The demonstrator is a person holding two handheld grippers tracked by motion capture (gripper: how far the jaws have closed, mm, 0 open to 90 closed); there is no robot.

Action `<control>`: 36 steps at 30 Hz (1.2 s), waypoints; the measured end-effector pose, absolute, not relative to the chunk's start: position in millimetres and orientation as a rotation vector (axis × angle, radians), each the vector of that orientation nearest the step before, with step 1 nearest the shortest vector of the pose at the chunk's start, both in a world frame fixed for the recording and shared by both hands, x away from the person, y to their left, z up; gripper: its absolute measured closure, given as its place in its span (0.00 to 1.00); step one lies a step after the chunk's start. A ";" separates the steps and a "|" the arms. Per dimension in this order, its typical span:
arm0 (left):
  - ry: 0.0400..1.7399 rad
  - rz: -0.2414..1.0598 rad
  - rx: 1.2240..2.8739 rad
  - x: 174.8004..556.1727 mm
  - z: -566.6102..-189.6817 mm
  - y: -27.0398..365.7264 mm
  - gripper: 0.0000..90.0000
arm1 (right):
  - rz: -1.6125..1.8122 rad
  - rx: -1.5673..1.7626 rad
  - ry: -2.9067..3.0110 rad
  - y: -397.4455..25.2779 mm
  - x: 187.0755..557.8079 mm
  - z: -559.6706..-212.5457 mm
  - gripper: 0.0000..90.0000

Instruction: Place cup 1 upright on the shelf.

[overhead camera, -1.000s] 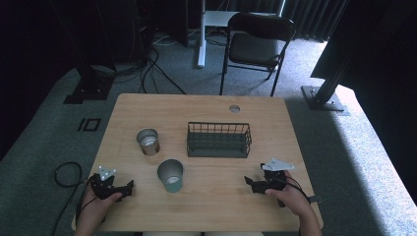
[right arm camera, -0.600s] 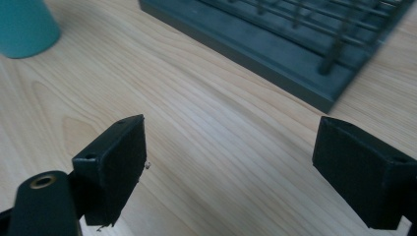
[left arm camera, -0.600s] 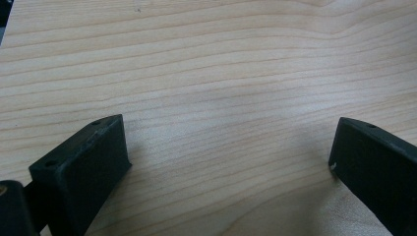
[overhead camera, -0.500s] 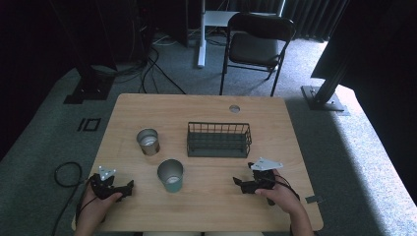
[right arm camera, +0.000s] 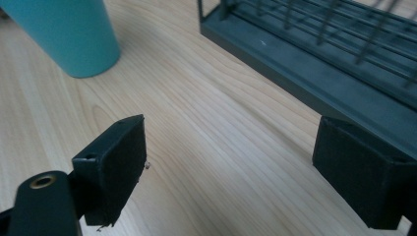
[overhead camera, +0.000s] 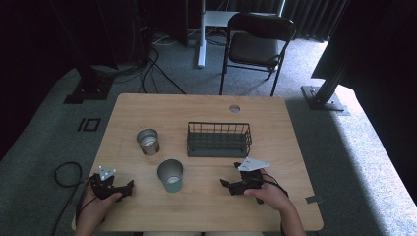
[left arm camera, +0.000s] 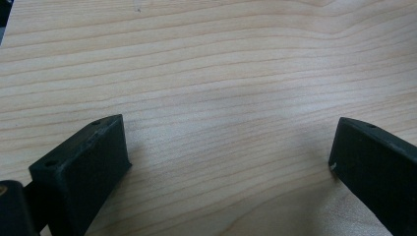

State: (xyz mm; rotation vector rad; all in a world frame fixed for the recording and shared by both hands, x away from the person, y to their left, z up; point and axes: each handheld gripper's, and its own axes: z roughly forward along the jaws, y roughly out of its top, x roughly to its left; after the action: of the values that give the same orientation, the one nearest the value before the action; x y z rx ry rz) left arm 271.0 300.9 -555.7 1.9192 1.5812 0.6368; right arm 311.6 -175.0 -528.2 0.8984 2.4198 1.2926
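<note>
Left gripper (overhead camera: 129, 186): held in the left hand (overhead camera: 98, 204) at the near left corner of the worktop (overhead camera: 206, 105), jaws wide apart and empty, bare wood grain between them in the left gripper view, well apart from the cups.

Steel cup (overhead camera: 147, 141): upright, left of centre, farther from the person than the teal cup, just left of the basket and not touching it.

Teal cup (overhead camera: 170, 175): upright, near the front edge, between the two grippers, closer to the right gripper's tips than to the left one; in the right gripper view, at upper left beyond the left jaw, apart from it.

Wire basket (overhead camera: 219, 140): dark, rectangular, at the centre of the worktop, empty as far as visible; in the right gripper view, its base rail running along the upper right, just beyond the right jaw.

Right gripper (overhead camera: 225, 184): held in the right hand (overhead camera: 268, 194) near the front right, pointing left toward the teal cup, grey plate on top, jaws spread wide, holding nothing, low over the wood.
</note>
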 end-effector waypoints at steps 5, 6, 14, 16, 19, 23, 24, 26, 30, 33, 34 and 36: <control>1.581 0.637 1.920 271.0 -555.6 300.9 0.02 | 1.315 0.854 2.439 -162.2 311.1 -526.3 0.14; 1.581 0.637 1.919 271.0 -555.7 300.9 0.02 | 1.322 0.845 2.443 -158.9 311.2 -526.0 0.14; 1.582 0.637 1.920 271.0 -555.6 300.9 0.02 | 1.364 0.774 2.476 -140.2 310.4 -524.6 0.14; 1.582 0.636 1.921 270.9 -555.5 300.9 0.02 | 1.367 0.764 2.481 -136.6 310.7 -524.3 0.14; 1.581 0.636 1.920 271.0 -555.6 300.9 0.02 | 1.374 0.739 2.492 -130.1 310.9 -523.9 0.14; 1.582 0.636 1.920 271.0 -555.6 300.9 0.02 | 1.392 0.691 2.504 -120.1 309.9 -522.2 0.14; 1.582 0.636 1.921 271.0 -555.5 300.9 0.02 | 1.398 0.679 2.506 -117.4 309.7 -521.8 0.14; 1.582 0.636 1.920 271.0 -555.6 300.9 0.02 | 1.406 0.660 2.512 -112.3 309.9 -521.5 0.14; 1.581 0.636 1.919 271.0 -555.6 300.9 0.02 | 1.433 0.613 2.526 -101.8 309.1 -520.2 0.14; 1.582 0.636 1.918 271.0 -555.6 300.8 0.02 | 1.448 0.572 2.531 -94.6 308.7 -519.3 0.14; 1.582 0.636 1.918 271.0 -555.6 300.8 0.02 | 1.451 0.568 2.531 -92.3 308.8 -518.9 0.14; 1.582 0.636 1.918 271.0 -555.6 300.8 0.02 | 1.458 0.551 2.536 -87.7 308.5 -518.4 0.14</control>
State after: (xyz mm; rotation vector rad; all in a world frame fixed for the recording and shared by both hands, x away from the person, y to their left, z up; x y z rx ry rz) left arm 271.0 300.8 -555.6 1.9184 1.5820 0.6356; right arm 308.5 -87.7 -518.4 0.5513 2.5357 1.4578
